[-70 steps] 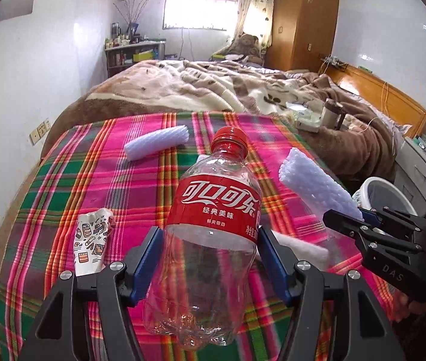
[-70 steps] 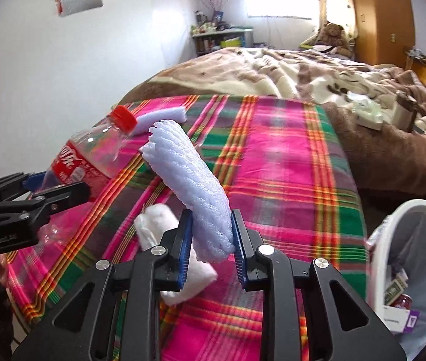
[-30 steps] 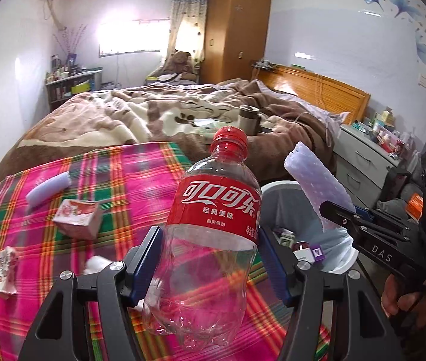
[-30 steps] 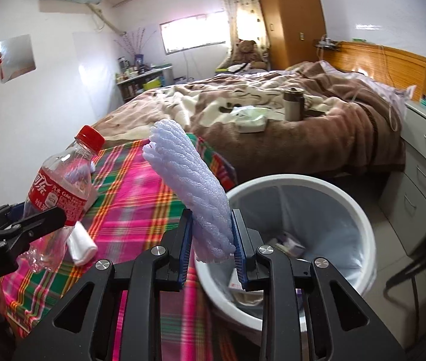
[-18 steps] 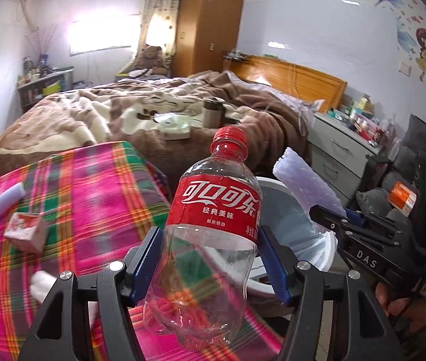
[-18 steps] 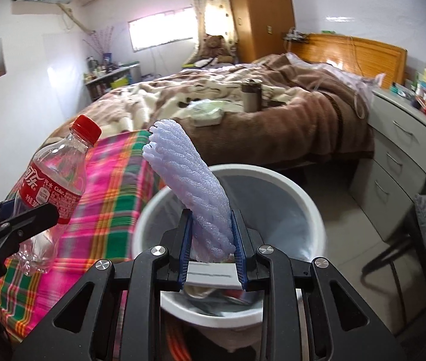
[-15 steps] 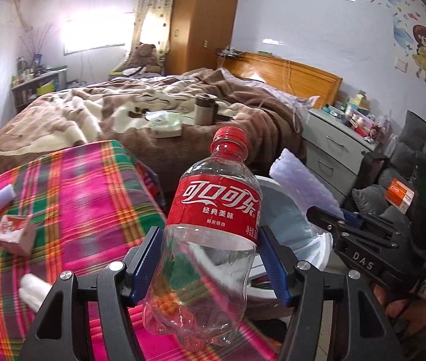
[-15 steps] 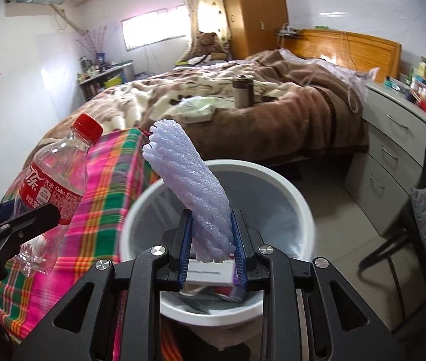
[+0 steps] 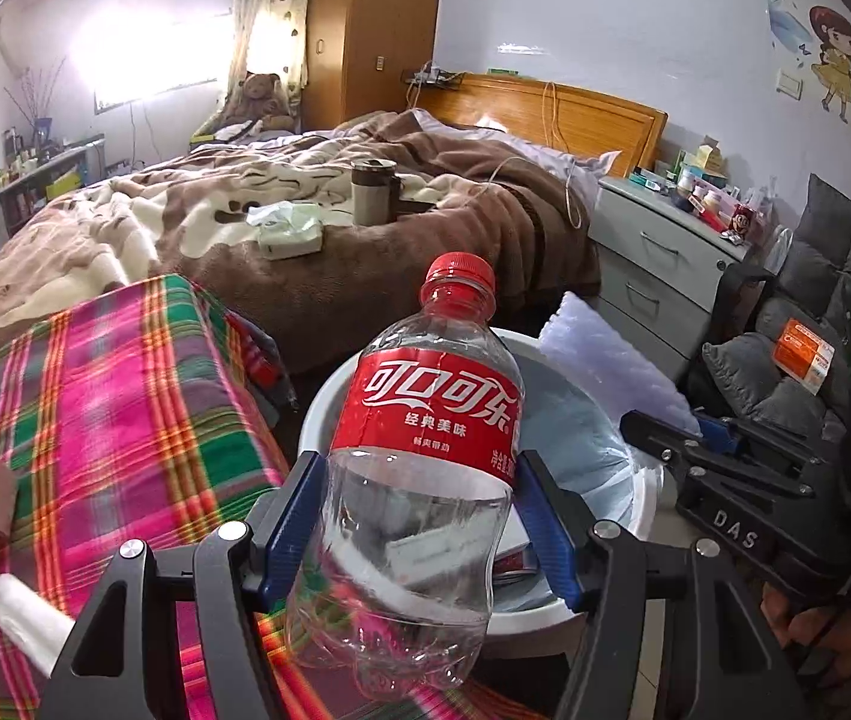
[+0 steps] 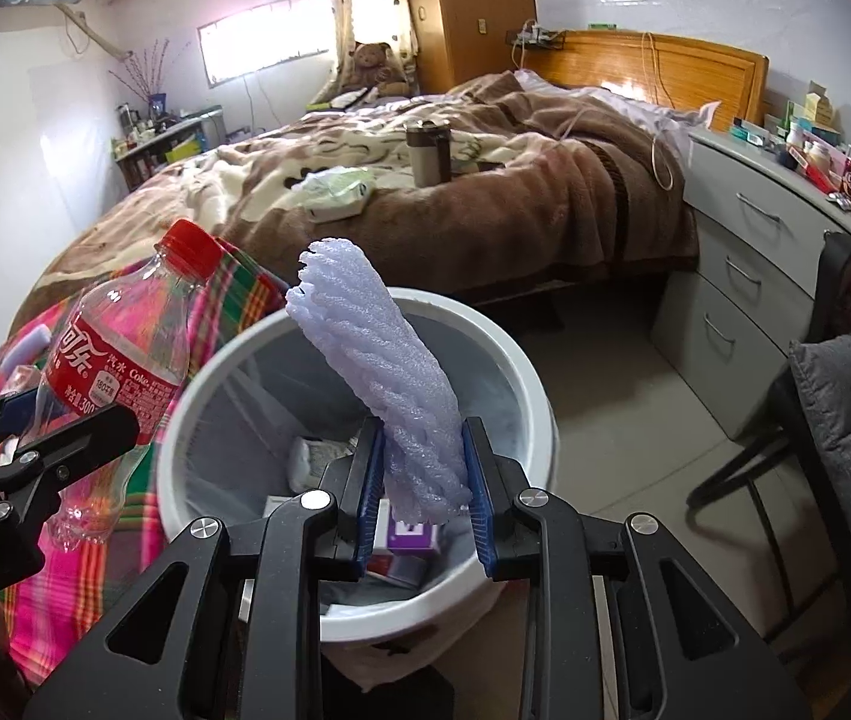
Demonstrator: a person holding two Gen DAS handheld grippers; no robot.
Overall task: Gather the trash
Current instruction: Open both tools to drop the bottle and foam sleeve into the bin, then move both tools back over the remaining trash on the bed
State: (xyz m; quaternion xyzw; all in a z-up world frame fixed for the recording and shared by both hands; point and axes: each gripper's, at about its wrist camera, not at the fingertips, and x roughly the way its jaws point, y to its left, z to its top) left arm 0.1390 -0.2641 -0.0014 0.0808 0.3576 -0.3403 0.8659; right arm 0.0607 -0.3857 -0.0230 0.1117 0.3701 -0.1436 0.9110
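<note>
While jaws clamp it, foam net (image 10: 389, 384) hangs above bin (image 10: 521, 378).

bin (image 10: 536, 396) mouth: open from above; trash only at the bottom
bin left: plaid table (image 9: 125, 396) edge right against the rim, no gap
bin right: bare floor (image 10: 617, 420), then drawers (image 10: 743, 276) and chair (image 10: 833, 420)
behind bin: bed (image 10: 485, 204) side close
above bin: bottle (image 9: 425, 456) and foam (image 10: 389, 372) side by side, near each other
</note>
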